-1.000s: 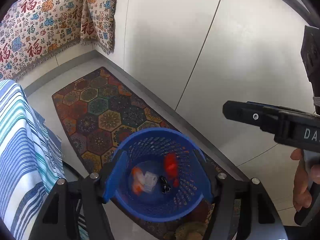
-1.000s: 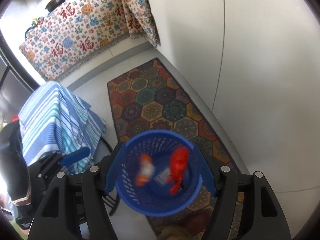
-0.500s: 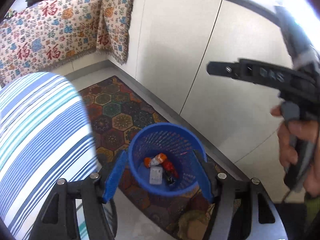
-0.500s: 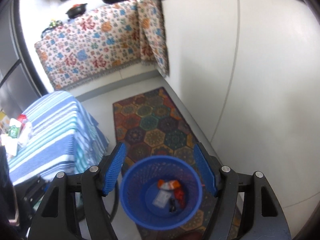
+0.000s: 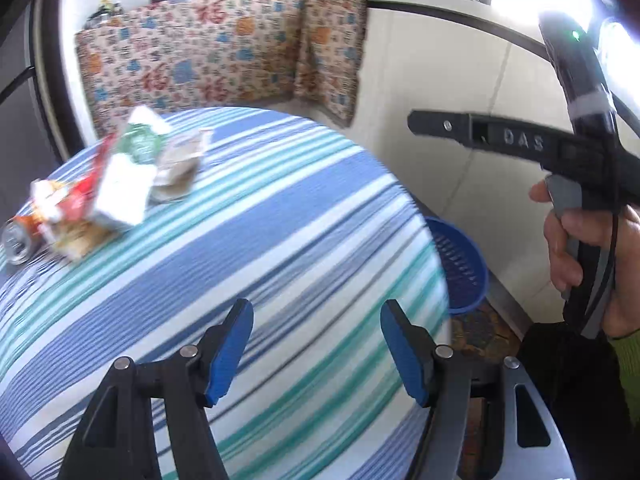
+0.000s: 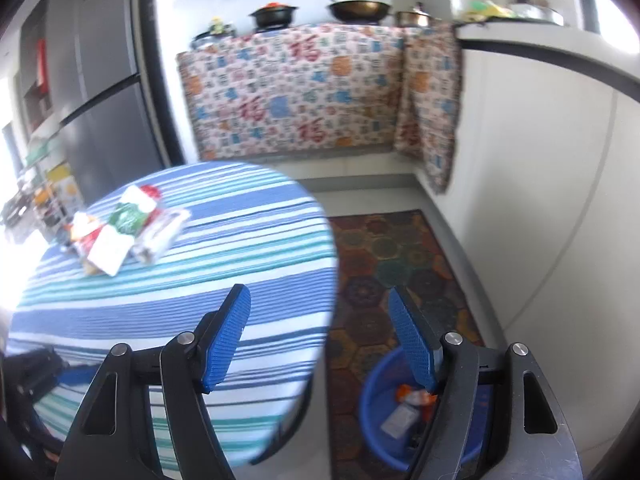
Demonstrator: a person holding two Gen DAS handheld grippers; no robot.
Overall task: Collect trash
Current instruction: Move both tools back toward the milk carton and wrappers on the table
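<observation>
A heap of trash [image 5: 116, 184] lies at the far left of the round striped table [image 5: 280, 240]: a white-and-green carton, crumpled wrappers and a drink can [image 5: 18, 236]. The right wrist view shows the same trash heap [image 6: 124, 232] on that table [image 6: 240, 248]. On the floor stands the blue basket [image 6: 380, 404] with wrappers in it; the left wrist view catches only part of the basket [image 5: 460, 264] past the table edge. My left gripper [image 5: 316, 344] hangs open and empty above the cloth. My right gripper [image 6: 320, 336] is open and empty over the table's edge.
A patterned rug [image 6: 396, 256] lies under the basket beside white cabinets [image 6: 540, 184]. A patterned cloth [image 6: 296, 88] hangs over the far counter, with pans on top. In the left wrist view a hand holds the right gripper [image 5: 580, 208] at the right.
Both grippers have swung up and left, away from over the basket to above the striped table. The trash heap on the table has come into view.
</observation>
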